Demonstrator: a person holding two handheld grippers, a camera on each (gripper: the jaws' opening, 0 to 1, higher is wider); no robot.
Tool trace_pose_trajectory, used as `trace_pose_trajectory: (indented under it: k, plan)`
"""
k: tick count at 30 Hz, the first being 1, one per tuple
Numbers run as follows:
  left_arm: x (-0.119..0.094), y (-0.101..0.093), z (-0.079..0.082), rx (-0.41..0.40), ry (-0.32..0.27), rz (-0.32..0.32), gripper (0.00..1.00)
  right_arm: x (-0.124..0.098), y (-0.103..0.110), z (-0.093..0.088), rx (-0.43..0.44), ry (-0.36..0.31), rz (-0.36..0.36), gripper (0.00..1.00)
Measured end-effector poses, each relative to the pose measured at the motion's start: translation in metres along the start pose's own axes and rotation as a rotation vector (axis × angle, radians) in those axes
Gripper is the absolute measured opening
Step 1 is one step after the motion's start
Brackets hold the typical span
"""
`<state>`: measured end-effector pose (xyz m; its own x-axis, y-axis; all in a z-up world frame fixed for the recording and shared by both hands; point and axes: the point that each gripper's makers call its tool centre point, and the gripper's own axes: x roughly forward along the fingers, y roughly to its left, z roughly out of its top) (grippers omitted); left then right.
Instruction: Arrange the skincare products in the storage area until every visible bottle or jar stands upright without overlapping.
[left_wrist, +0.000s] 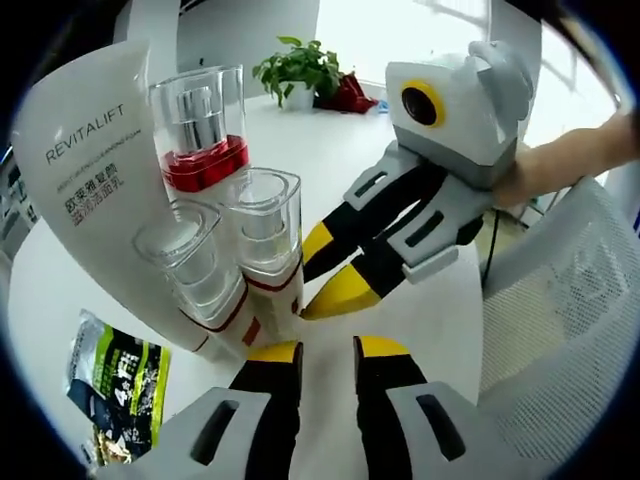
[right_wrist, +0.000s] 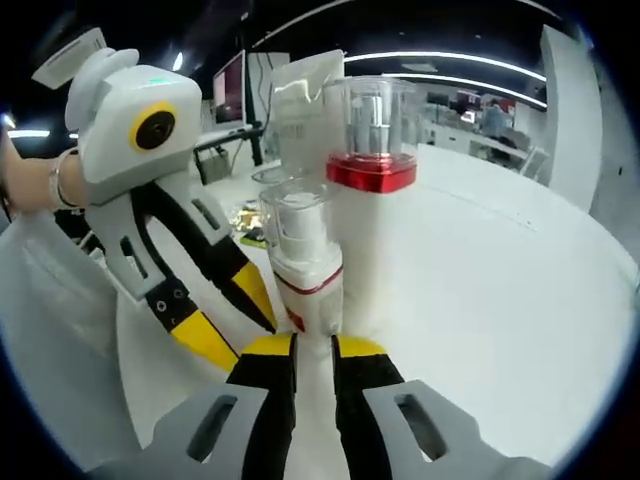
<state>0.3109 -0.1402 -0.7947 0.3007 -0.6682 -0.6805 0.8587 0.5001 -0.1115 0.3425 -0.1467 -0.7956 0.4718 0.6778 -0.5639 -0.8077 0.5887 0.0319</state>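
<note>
Left gripper view: own left gripper (left_wrist: 327, 352) rises from bottom centre, yellow-tipped jaws parallel w/ a narrow gap, nothing between them, tips just below the bottle group. Right gripper (left_wrist: 318, 275) enters from upper right, held by a person's hand (left_wrist: 560, 160); its yellow tips reach the base of the nearer small pump bottle (left_wrist: 268, 250). Whether it pinches that bottle cannot be told here.

Skincare group, centre-left of frame, all on a white table (left_wrist: 330, 150): tall white tube marked REVITALIFT (left_wrist: 85, 170) at upper left, leaning in this fisheye view; tall bottle w/ red collar (left_wrist: 203, 130) and clear cap beside it; two small pump bottles w/ clear caps and red bands, the second (left_wrist: 195, 275) to the left of the first, touching or nearly so. Green-and-dark sachet (left_wrist: 115, 385) lies flat at lower left. Potted plant (left_wrist: 298, 70) at top centre, far side of table. White mesh chair back (left_wrist: 570, 300) at right.

Right gripper view: own right gripper (right_wrist: 314, 350) at bottom centre, jaws slightly apart, tips flanking the foot of the small pump bottle (right_wrist: 305, 265); contact w/ it is not clear. Red-collared bottle (right_wrist: 372, 200) stands upright just behind and right; white tube (right_wrist: 300, 105) behind it. Left gripper (right_wrist: 235, 320) enters from left, its tips low beside the small bottle, jaws close together, gripping nothing visible.
</note>
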Motion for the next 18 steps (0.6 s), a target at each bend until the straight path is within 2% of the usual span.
trace_pose_trajectory:
  k: [5,18]
  plan:
    - [0.0015,-0.0011,0.0081,0.005,-0.024,0.002,0.18,0.0019,-0.0016,0.0012,0.006,0.001,-0.009,0.13]
    - [0.0005,0.0016,0.001,-0.007,-0.007,-0.003,0.19,0.0055,-0.0023,0.0024,-0.001,0.005,-0.015,0.14]
